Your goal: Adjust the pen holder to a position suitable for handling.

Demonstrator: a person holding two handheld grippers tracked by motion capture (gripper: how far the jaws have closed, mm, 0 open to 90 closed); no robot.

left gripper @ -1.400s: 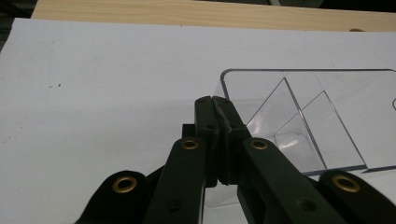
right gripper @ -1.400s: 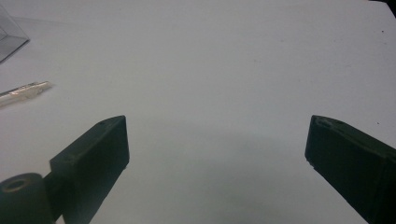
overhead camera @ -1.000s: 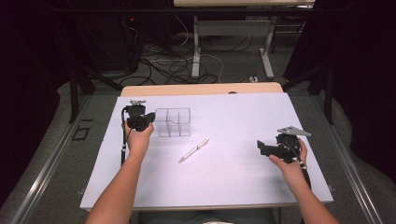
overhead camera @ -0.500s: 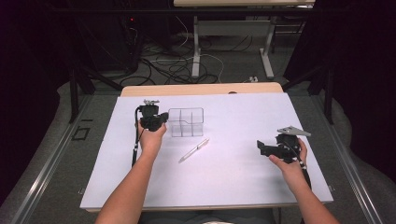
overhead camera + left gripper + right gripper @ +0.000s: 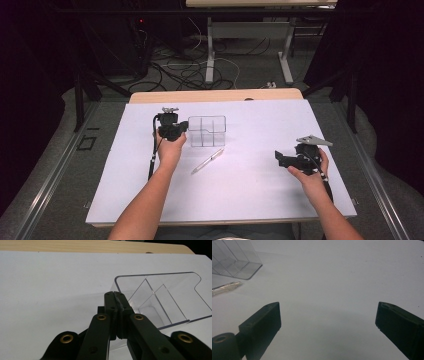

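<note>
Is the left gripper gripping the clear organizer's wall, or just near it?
Touching. In the left gripper view the left gripper has its jaws shut on the near rim of the clear organizer.

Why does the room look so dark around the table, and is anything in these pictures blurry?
High view: light falls on the white table, the surroundings go near black, and the clear plastic organizer is faint. Left gripper view: the shut jaws up close look soft, the organizer's edges sharper. Right gripper view: the open jaws are dark and blurred, the clear pen hazy.

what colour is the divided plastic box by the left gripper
Clear, see-through plastic box; left gripper view shows it best.
</note>
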